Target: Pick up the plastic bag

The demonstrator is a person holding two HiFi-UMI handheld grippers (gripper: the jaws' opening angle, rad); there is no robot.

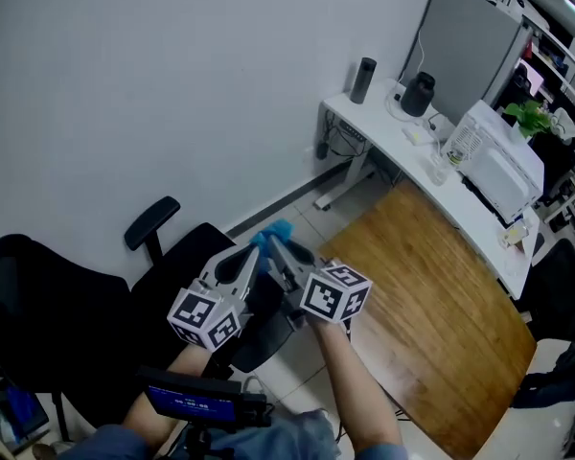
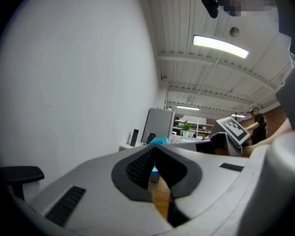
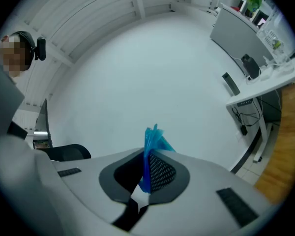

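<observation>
A small blue plastic bag [image 1: 276, 230] is held up in the air between both grippers, above the chair seat. My right gripper [image 1: 274, 248] is shut on it: in the right gripper view the blue film [image 3: 154, 139] is pinched between the pads and sticks up past the tips of the right gripper [image 3: 147, 152]. My left gripper [image 1: 256, 249] meets it from the left. In the left gripper view the tips of the left gripper [image 2: 154, 149] are together, a pale blue strip shows in the gap below them, and the bag [image 2: 160, 141] peeks out just beyond.
A black office chair [image 1: 67, 314] stands below and to the left. A wooden table [image 1: 431, 305] is at the right. A white desk [image 1: 402, 142] with a monitor [image 1: 465, 46], a dark bottle [image 1: 362, 80] and clutter runs along the white wall.
</observation>
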